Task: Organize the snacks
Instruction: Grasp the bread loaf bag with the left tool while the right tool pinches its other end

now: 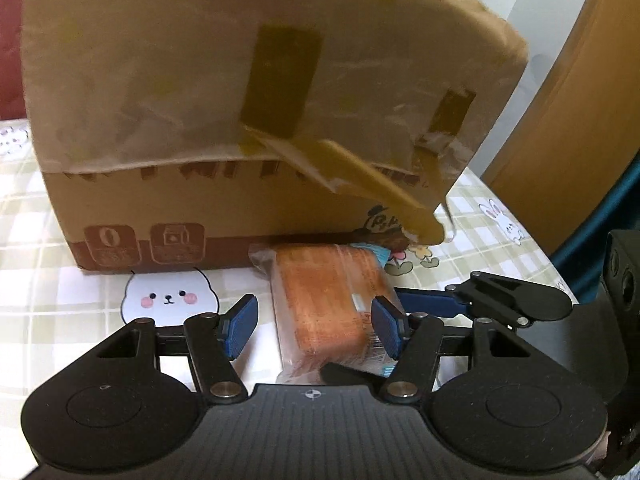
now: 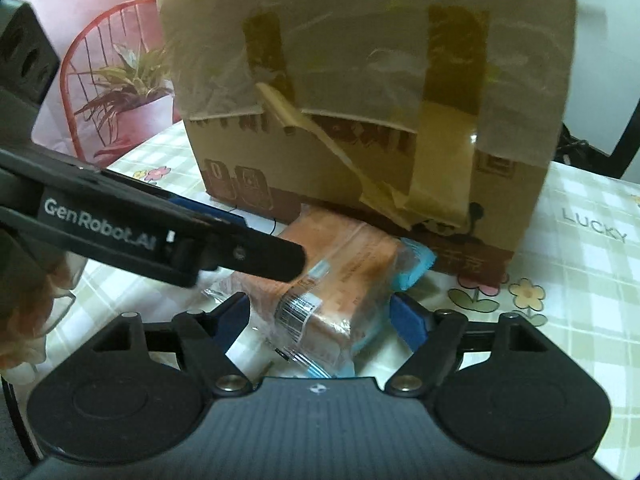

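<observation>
A cake snack [image 1: 328, 304] in a clear wrapper with blue ends lies on the checked tablecloth, right in front of a cardboard box [image 1: 224, 120]. My left gripper [image 1: 314, 326] straddles it; a strip of cloth shows between the left pad and the wrapper, so it is open. A finger [image 1: 516, 300] of the right gripper reaches in from the right. In the right wrist view the snack [image 2: 336, 276] sits between the blue pads of my right gripper [image 2: 320, 320], which stand a little off its sides. The left gripper's black finger [image 2: 168, 236] crosses the snack's left end.
The tall box [image 2: 360, 80] carries peeling tape and loose paper, and blocks the way behind the snack. A red wire chair [image 2: 92, 60] and a potted plant [image 2: 128, 80] stand beyond the table's far left edge. A wooden door [image 1: 580, 100] is at the right.
</observation>
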`<state>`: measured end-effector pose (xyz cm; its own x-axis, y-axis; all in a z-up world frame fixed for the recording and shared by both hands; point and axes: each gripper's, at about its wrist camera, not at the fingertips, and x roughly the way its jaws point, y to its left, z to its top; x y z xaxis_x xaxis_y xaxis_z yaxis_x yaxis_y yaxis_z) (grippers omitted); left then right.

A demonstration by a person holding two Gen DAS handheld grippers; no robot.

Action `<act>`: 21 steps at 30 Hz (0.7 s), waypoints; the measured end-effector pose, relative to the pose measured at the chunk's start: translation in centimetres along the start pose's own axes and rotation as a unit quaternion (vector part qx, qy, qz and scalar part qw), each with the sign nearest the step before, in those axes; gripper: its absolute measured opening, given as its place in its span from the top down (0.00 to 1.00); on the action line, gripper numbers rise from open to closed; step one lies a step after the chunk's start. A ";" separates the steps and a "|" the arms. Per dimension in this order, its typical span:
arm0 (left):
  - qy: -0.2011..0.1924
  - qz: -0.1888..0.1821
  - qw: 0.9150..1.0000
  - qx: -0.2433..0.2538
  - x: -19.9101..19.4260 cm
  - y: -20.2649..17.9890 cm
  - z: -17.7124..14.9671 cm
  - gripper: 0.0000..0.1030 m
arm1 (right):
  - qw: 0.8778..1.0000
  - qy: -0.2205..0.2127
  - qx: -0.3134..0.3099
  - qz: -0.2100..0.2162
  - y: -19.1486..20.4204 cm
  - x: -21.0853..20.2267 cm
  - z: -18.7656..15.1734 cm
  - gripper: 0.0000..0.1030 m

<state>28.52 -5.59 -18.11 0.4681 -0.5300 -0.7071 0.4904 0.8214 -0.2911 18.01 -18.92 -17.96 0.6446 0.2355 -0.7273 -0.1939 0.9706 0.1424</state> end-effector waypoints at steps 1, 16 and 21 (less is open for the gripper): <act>0.002 -0.001 1.000 -0.001 0.2 -0.4 -0.2 0.38 | 1.000 0.001 -0.001 0.003 -0.1 0.2 0.0 0.23; -0.019 -0.013 0.999 -0.042 -3.0 -0.8 -3.8 0.51 | 0.998 0.007 -0.033 0.048 1.3 -1.5 -1.0 0.41; -0.063 0.004 0.996 -0.069 -7.1 -0.9 -4.5 0.51 | 0.996 -0.014 -0.064 0.063 3.3 -3.1 -0.2 0.42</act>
<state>21.46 -1.61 -15.78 0.5643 -0.5384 -0.6258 0.3848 0.8422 -0.3776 15.22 -16.48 -15.33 0.6296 0.3581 -0.6895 -0.3655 0.9196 0.1438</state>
